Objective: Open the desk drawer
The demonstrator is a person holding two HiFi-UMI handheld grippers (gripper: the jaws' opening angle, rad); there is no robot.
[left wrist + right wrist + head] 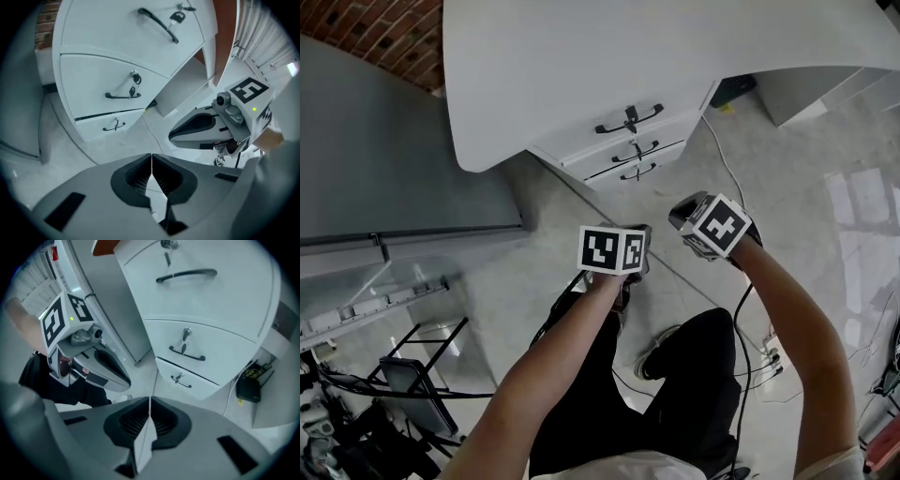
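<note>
Two hand-held grippers over a pale floor, seen from above, with a drawer unit farther off under the white table.

Left hand-held gripper: jaws pressed together, nothing between them. Its marker cube sits above the person's forearm, near the middle of the head view.

Right hand-held gripper: jaws likewise closed and empty. It lies just to the right of the left one, the two close but apart, and each shows in the other's gripper view.

The unit has three stacked drawers, each with a dark bar handle. The top drawer carries a key in its lock beside the handle. The middle drawer has a key hanging above its handle. The bottom drawer is the shallowest, and a dark seam runs along its upper edge. All three fronts appear pushed in. Both grippers are well apart from the unit, on its near side, and touch none of the handles.

A cable trails across the floor to the right of the unit. A grey panel stands at left, with a brick wall at far left.
</note>
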